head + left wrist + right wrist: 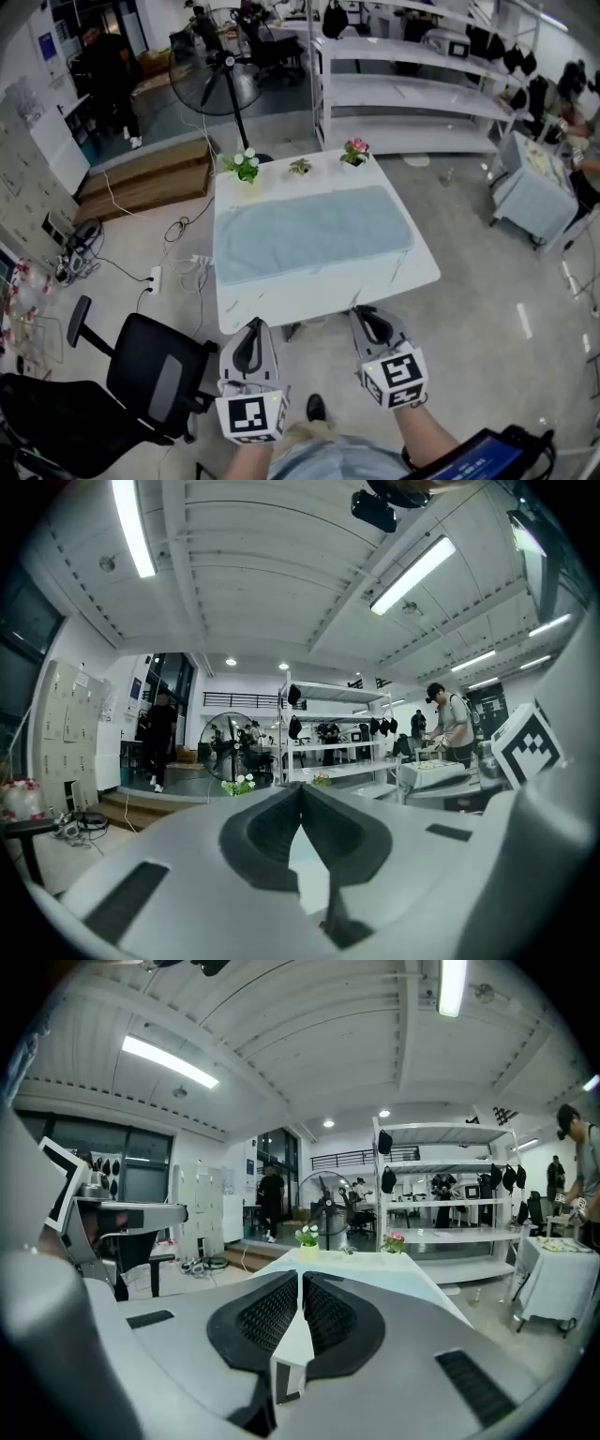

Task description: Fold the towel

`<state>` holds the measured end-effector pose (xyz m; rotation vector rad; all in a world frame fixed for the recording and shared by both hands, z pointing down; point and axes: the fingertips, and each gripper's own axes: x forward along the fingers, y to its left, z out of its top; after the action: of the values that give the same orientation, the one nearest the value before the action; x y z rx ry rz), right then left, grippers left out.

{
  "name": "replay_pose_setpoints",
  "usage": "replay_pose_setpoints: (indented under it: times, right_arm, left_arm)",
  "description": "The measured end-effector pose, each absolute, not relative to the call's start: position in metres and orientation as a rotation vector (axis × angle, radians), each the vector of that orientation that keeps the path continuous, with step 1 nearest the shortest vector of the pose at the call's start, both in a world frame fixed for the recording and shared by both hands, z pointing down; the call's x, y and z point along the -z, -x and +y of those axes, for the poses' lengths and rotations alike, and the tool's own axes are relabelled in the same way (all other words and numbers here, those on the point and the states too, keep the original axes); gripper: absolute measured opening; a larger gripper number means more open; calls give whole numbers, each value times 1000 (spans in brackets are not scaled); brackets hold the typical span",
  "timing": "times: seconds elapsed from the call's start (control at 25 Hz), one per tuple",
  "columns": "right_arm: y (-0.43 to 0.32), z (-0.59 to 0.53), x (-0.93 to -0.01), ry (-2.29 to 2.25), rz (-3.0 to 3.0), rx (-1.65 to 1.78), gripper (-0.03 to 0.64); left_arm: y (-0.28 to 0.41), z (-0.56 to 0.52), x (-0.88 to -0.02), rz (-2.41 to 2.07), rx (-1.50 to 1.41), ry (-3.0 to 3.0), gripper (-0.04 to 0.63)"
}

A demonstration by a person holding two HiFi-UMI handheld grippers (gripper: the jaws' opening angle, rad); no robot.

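While I'm standing at the near edge of the desk [323, 292], both claws are out in front of me, side by side, with their tips right about at that edge. My left claw [254, 323] is closed, the pads meet at the tip and there's nothing between them. My right claw [363, 311] is the same deal: pinched together and empty. Neither one is touching the towel [311, 232].

Off to my left on the floor, beside the desk's near-left corner, is a black office chair [150, 377].

The towel is light blue and lies spread flat across the middle of the desk, its long side running left to right. It takes up most of the width, and there's a bare white strip of desk between it and my claws. It reaches close to the left edge and leaves a bit more room at the right edge.

Along the far edge sit three little plants: white flowers [246, 166] near the far-left corner, a small green one [300, 167] in the middle, and pink flowers [354, 151] near the far-right corner.

Past the desk there's a standing fan [217, 77] and white shelving [412, 89].
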<state>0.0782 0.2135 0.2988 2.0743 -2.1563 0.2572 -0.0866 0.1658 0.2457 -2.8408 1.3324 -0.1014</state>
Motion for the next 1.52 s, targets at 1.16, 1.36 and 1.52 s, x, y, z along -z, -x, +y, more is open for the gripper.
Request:
replay_pose_setpoints:
  times: [1.16, 1.36, 1.52]
  right_arm:
    - [-214, 60, -313, -2276, -1936, -269, 37]
    - [-277, 33, -342, -2300, -1860, -352, 40]
    - [-340, 19, -354, -2312, -1797, -397, 43]
  left_arm:
    - [-8, -25, -269, 1185, 189, 2903, 7]
    - [-40, -69, -290, 1215, 261, 2904, 7]
    - [-73, -94, -294, 1235, 324, 2894, 7]
